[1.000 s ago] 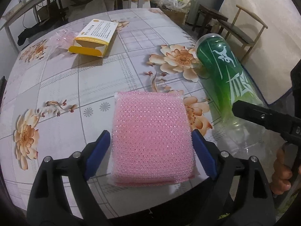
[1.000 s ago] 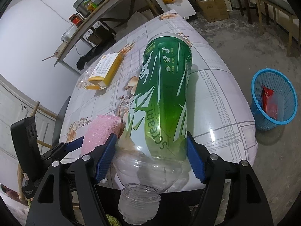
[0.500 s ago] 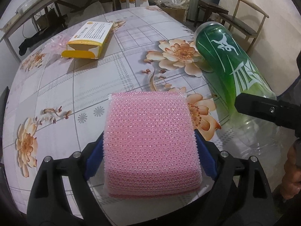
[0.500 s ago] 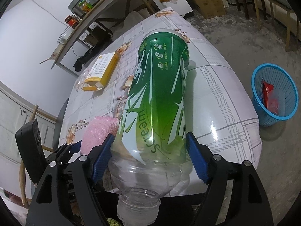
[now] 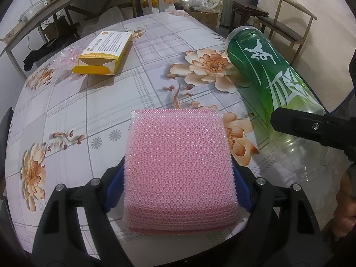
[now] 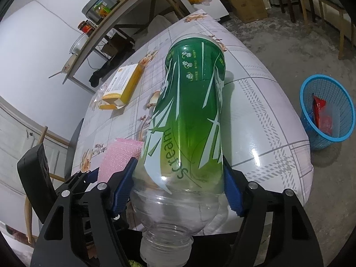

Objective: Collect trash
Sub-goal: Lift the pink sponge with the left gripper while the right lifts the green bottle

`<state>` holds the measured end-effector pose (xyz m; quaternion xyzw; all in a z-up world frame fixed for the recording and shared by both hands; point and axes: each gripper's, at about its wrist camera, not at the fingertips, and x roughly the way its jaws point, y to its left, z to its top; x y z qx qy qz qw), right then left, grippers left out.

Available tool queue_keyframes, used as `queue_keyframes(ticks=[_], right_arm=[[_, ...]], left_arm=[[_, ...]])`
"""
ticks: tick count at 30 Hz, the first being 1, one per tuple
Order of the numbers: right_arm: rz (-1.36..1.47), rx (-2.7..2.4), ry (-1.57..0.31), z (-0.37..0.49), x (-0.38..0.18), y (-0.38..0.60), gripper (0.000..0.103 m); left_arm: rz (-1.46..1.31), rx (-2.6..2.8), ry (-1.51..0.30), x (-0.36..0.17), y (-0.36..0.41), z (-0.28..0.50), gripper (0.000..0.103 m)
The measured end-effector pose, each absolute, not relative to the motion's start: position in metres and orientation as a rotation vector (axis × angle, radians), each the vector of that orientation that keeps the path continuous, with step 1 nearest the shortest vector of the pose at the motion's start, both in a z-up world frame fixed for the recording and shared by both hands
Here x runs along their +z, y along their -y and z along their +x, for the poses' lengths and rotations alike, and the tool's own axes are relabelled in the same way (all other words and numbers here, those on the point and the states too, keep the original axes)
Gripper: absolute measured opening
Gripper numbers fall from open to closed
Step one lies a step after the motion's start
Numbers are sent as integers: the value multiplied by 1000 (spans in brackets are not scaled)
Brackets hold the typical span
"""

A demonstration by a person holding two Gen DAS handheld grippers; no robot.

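Both loads pinched and coming off the table.

My left gripper [image 5: 179, 184] has just been closing and now clamps the pink mesh scouring pad [image 5: 180, 169], which sat loose between wider jaws a second ago and now tips up at the floral tablecloth's [image 5: 66, 115] near edge. My right gripper [image 6: 178, 189] grasps the green-labelled clear plastic bottle [image 6: 189, 120], neck toward me. Next stop, I judge: the blue mesh waste basket [image 6: 311, 93] on the floor.
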<state>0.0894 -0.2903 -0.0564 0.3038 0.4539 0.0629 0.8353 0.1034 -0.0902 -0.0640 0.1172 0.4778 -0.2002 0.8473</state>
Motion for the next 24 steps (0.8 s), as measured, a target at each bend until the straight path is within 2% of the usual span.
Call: queue_keyframes(ticks=[24], right_arm=[[668,125,-943,84,-54,300,69]], left_arm=[[268,-421,-964,-55,94,97,77]])
